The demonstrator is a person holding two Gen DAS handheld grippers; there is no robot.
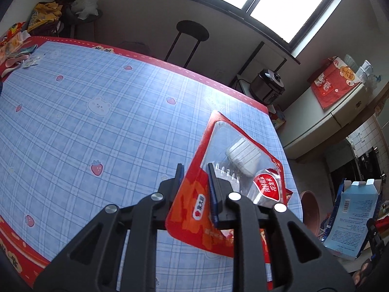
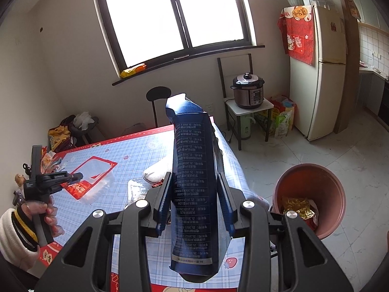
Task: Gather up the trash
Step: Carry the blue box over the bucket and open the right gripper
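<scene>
The left claw (image 1: pixel 194 170) is clenched on the red-rimmed clear plastic snack tray (image 1: pixel 233 155), holding it lifted and tilted above the blue checked desk (image 1: pixel 97 112) near its right edge. The right claw (image 2: pixel 194 177) grips a flattened dark blue printed carton (image 2: pixel 194 182) upright over the desk's corner, beside the terracotta-coloured plastic bin (image 2: pixel 313 177) on the floor, which holds a gold foil wrapper (image 2: pixel 296 206).

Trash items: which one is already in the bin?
The gold foil wrapper, lying inside the pink bin. The red-rimmed clear tray and the dark blue box are each clamped in a gripper.
</scene>
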